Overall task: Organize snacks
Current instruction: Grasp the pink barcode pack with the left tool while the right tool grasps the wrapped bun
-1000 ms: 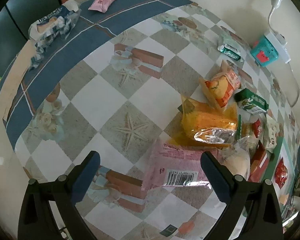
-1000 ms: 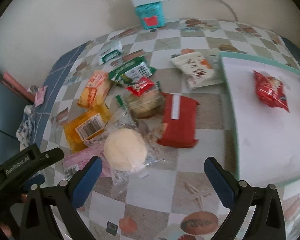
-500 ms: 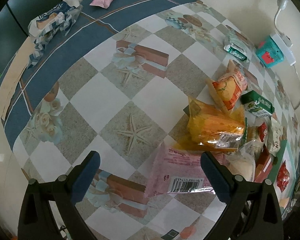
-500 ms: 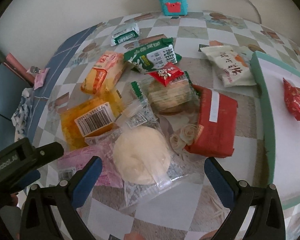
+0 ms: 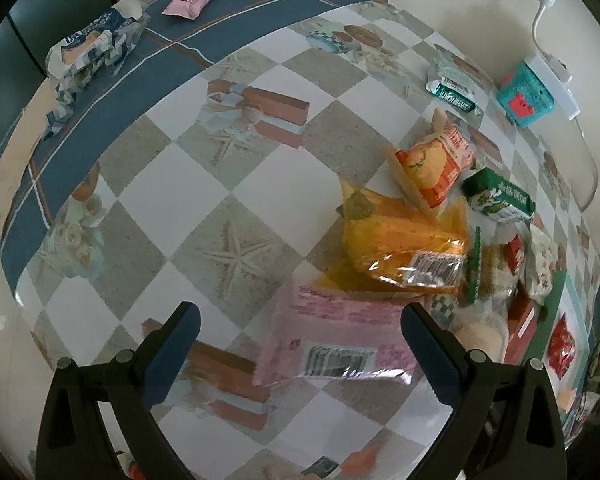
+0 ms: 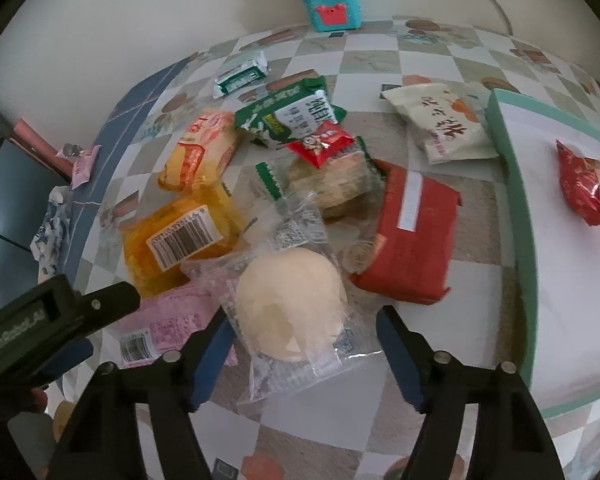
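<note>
- One large white tray with a green rim [image 6: 518,184] holds only a red crinkled packet [image 6: 588,184]; its far side is cut off.
- Checked surface [image 5: 180,200]: snack heap just left of tray.
- Clear-wrapped pale round bun [image 6: 290,304] lies atop a pink packet [image 6: 168,320]. Right gripper [image 6: 300,356] has just been closing, jaws flanking the bun; contact unclear. Risk: slippery film slides or pink packet drags along.
- Left gripper [image 5: 300,352] released, hovering.

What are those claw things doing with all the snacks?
A person is sorting snacks on the table. The right hand-held gripper has just been closing its jaws around a pale round bun in a clear wrapper; whether the pads press it yet is unclear. The left hand-held gripper hovers open over a pink packet. One red packet lies on the tray.
</note>
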Demonstrator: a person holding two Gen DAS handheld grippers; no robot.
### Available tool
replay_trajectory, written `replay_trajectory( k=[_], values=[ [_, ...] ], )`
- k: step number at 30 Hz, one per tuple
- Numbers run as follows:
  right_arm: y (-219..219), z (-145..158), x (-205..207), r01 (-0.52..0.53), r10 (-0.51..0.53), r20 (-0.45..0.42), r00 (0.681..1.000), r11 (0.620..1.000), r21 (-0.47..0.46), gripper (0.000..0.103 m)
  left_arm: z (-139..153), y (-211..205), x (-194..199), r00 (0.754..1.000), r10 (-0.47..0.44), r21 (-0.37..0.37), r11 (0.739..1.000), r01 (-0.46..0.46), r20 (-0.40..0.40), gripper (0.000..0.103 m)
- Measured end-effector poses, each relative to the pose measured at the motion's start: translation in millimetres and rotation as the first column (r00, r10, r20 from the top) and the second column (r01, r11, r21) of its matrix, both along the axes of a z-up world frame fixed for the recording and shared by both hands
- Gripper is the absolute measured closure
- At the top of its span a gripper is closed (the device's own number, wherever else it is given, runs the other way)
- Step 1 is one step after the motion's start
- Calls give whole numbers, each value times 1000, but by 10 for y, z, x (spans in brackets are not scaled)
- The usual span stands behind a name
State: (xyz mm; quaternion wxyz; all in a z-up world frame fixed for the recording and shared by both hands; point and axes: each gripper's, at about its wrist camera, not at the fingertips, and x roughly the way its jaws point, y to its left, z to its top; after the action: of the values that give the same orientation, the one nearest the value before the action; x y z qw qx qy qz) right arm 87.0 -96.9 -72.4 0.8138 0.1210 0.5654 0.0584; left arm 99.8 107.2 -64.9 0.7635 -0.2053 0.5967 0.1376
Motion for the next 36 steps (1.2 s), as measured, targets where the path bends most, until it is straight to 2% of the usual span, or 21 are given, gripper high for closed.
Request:
replay_trajectory(
  k=[5,10,16,24,28,36],
  values=[
    [-150,-1,-44,17,-17,-14,1000,1000,-12,33,-77,-114,118,1000,13,2,1000,-13,14,3],
    [-278,0,-63,34,-35,-26,999,999,-10,33,-224,-245,188,1000,-9,45,999,10,-27,3],
    [-337,6,-90,47,-47,-37,998,999,-4,33,-146,-276,120,998,-42,79,996,46,-46,3],
    [-379,26,-216,39,-40,-47,998,999,-15,37,-94,-83,-160,998,10,59,998,-6,-61,3],
    [-403,34,-282,39,-40,-54,998,999,-24,37,-131,-39,-278,998,34,6,999,-33,-53,3],
    [-491,36,-359,49,-51,-61,997,998,-27,38,-288,-301,-141,999,-15,-36,999,14,-47,3]
  ],
)
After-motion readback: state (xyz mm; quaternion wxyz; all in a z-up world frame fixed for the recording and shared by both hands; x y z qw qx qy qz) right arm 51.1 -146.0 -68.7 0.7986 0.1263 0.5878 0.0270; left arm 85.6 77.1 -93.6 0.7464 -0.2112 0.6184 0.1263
